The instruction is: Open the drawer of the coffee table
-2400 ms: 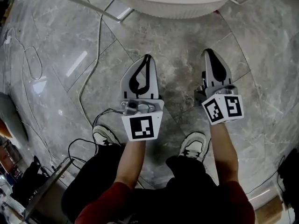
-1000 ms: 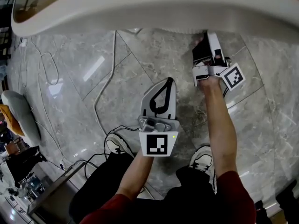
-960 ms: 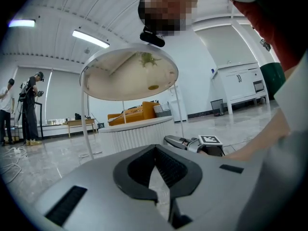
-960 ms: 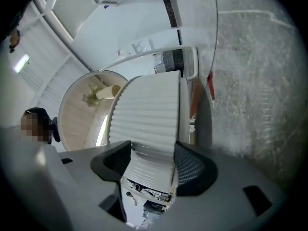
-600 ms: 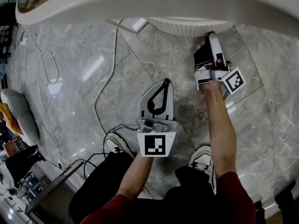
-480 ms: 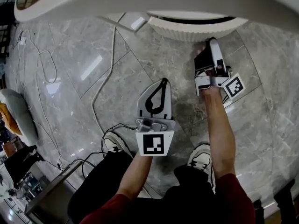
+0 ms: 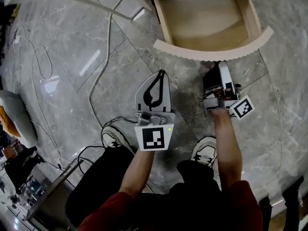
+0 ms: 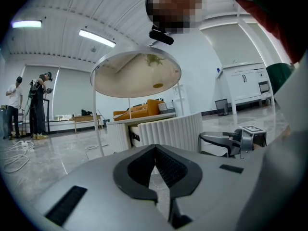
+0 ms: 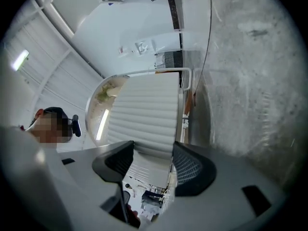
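Right gripper (image 7: 217,69), centre-right, clamps the ribbed drawer front (image 7: 192,52); the drawer (image 7: 207,18) at top stands well out, so the task looks nearly done. Left gripper (image 7: 155,83) is closed and empty.

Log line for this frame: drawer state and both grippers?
drawer: open, visible inside bare | right gripper: shut on drawer front | left gripper: shut, empty, clear of drawer
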Tool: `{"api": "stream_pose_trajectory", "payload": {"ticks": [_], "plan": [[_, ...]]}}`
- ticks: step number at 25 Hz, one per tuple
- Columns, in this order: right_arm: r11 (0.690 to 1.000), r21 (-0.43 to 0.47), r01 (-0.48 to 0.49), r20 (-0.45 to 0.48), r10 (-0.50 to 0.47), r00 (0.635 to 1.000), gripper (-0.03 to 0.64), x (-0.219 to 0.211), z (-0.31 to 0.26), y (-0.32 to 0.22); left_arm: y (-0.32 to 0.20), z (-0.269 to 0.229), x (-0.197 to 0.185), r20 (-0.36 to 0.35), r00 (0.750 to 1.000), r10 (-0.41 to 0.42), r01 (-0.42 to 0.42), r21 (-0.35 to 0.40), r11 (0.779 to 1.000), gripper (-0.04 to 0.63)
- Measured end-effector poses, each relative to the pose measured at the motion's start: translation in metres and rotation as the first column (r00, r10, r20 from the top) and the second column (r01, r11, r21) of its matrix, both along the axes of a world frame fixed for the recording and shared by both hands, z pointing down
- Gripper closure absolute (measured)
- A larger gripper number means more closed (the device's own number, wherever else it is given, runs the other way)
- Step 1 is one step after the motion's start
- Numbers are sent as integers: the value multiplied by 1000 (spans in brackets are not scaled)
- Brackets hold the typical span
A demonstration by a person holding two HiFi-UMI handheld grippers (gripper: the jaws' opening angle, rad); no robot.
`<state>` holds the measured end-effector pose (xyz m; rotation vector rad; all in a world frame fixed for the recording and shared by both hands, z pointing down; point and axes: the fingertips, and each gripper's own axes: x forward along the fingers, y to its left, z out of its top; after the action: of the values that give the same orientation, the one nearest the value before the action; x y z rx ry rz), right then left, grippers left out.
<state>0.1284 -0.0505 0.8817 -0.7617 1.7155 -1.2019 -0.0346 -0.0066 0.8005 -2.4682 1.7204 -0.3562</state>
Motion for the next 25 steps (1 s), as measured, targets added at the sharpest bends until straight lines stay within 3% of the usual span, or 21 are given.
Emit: {"api": "stream_pose_trajectory", "payload": {"ticks": [9,18,20,22,24,25], "plan": [[999,-49,-18,7,18,1000,351,17,-1,55,15,6,6,-17,1000,13,-13,-14,1000,581],[998,-67,-18,2,18,1000,351,15,1,56,22,10,9,-29,999,18,-18,-12,1000,581],[998,-65,-15,-59,11,998,340,12,-3,58,23,10,10,-34,999,23,-23,-16,1000,581],[997,-75,-30,-185,15,983,334,12,-6,62,24,10,11,-38,999,26,-26,-22,999,581],[994,-85,-75,-360,39,932,333,16,-6,68,25,10,12,-36,999,30,-30,-21,999,581],[991,-85,-106,-467,54,883,333,20,-4,72,25,10,13,-34,999,32,-33,-19,999,581]]}}
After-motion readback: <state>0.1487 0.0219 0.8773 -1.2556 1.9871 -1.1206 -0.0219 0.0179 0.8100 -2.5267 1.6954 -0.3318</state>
